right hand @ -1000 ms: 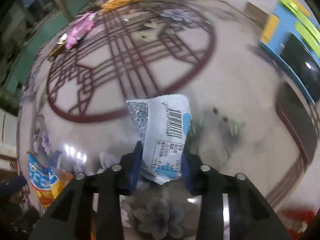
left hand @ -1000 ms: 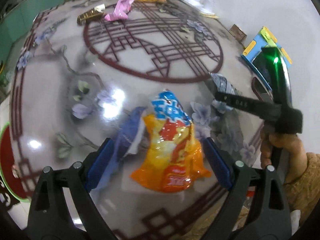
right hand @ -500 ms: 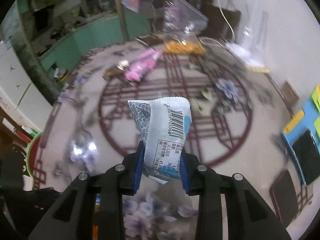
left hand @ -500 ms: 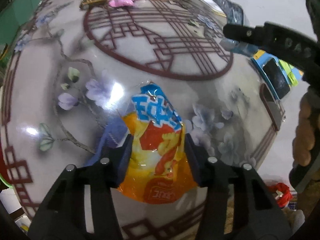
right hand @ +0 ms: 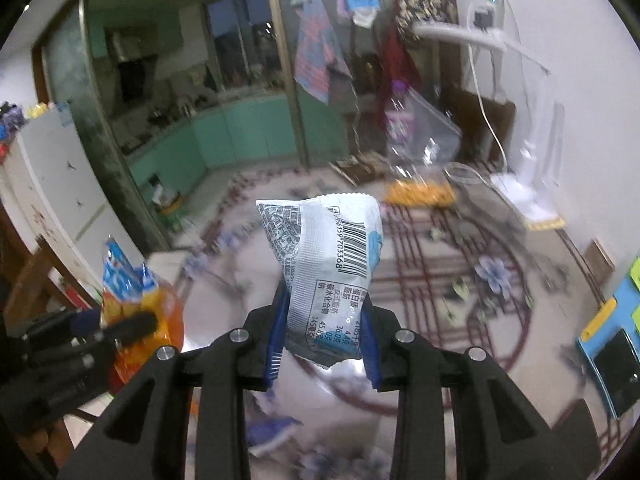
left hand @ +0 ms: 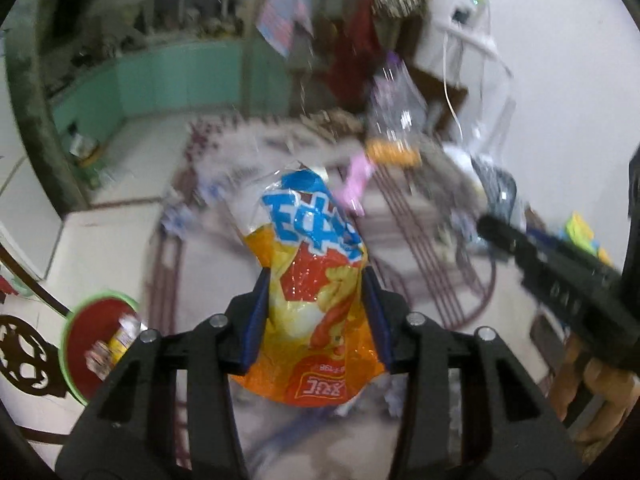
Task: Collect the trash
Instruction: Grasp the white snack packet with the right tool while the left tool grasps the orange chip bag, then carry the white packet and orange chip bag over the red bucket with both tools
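Note:
My left gripper [left hand: 316, 304] is shut on an orange and blue chip bag [left hand: 316, 276] and holds it up above the round patterned table [left hand: 420, 240]. My right gripper [right hand: 324, 324] is shut on a white and grey snack wrapper [right hand: 328, 264] with a barcode, also lifted above the table [right hand: 440, 264]. The chip bag and left gripper show at the left of the right wrist view [right hand: 136, 304]. The right gripper's arm crosses the right side of the left wrist view [left hand: 560, 280].
A pink wrapper [left hand: 356, 180] and a clear bag with orange snacks [left hand: 394, 152] lie at the table's far side. A red bin with a green rim [left hand: 96, 344] holding trash stands on the floor at left. A blue tray with a phone [right hand: 612, 344] sits at right.
My left gripper closed on the chip bag and lifted it off the table. Both grippers rose and tilted up, so the room beyond the table now shows.

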Demonstrator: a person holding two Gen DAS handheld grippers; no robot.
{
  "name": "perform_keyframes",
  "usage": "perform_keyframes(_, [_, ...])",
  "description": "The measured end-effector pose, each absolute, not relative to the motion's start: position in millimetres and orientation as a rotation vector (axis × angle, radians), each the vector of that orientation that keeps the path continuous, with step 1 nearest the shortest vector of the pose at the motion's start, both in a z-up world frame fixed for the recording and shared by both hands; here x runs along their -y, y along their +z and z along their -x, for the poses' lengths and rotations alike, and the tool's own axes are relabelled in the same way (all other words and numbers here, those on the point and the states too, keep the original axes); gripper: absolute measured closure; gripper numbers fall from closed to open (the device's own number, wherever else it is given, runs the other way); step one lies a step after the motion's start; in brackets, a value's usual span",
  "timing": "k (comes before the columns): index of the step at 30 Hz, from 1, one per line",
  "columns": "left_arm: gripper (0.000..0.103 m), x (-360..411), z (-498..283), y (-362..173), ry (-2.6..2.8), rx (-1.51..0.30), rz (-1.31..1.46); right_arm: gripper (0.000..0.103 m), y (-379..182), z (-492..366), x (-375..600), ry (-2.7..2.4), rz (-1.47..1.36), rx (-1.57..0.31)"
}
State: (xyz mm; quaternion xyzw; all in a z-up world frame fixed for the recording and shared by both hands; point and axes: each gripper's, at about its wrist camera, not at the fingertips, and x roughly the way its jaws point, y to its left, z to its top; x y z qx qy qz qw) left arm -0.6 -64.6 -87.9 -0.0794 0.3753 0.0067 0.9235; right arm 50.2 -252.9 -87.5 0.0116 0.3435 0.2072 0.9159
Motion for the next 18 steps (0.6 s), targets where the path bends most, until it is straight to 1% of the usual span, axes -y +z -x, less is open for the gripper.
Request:
perform_keyframes(7, [0.060, 41, 18, -48, 0.052, -0.667, 0.173, 0.070, -56, -42, 223, 0.492, -0.013, -0.626])
perform_keyframes(11, [0.059, 33, 19, -47, 0.096, -0.651, 0.120, 0.070, -57, -41, 206, 0.511, -0.007, -0.641])
perform_keyframes(18, [0.059, 1, 20, -52, 0.124, -0.668, 0.147, 0.070, -61, -41, 183, 0.523, -0.011, -0.661])
